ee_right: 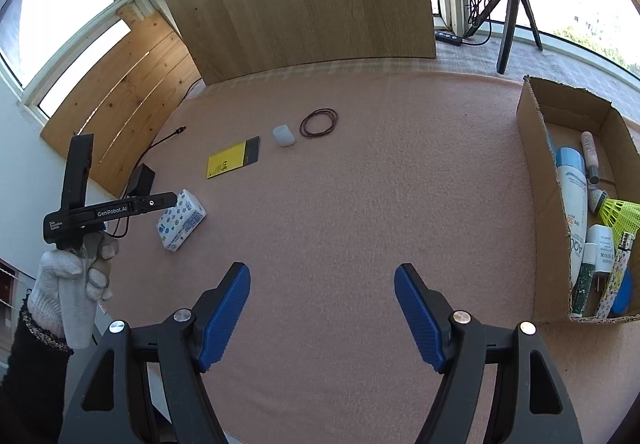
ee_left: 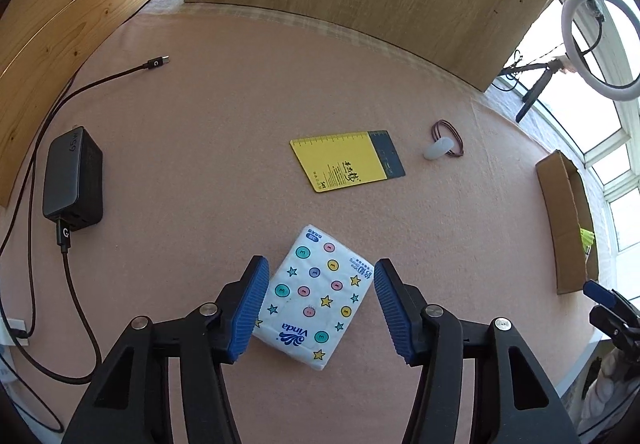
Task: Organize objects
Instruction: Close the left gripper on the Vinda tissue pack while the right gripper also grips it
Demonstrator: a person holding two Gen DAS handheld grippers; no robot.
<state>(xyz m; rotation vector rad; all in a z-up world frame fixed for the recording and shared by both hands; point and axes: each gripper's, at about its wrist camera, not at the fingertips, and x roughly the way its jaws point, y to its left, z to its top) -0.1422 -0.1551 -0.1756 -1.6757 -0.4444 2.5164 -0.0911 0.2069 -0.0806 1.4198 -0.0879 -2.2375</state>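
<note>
Your pink tabletop (ee_left: 200,132) carries everything; take the tissue pack (ee_left: 316,296) as the landmark. The cardboard box (ee_right: 536,180), well right of the pack at the tabletop's edge, holds a sunscreen tube (ee_right: 570,196), a yellow shuttlecock (ee_right: 616,214) and small bottles. A black charger (ee_left: 74,180) with its cable lies well left of the pack. The yellow notepad (ee_left: 344,160) lies beyond the pack, with a white earbud case (ee_left: 438,148) and a brown hair tie (ee_left: 454,134) further right of it. Your left gripper (ee_left: 318,308) hangs over the pack, fingers (ee_left: 250,308) half open on either side, not pressing it. Your right gripper (ee_right: 322,316) stands wide open with nothing between its fingers, right of the pack.
</note>
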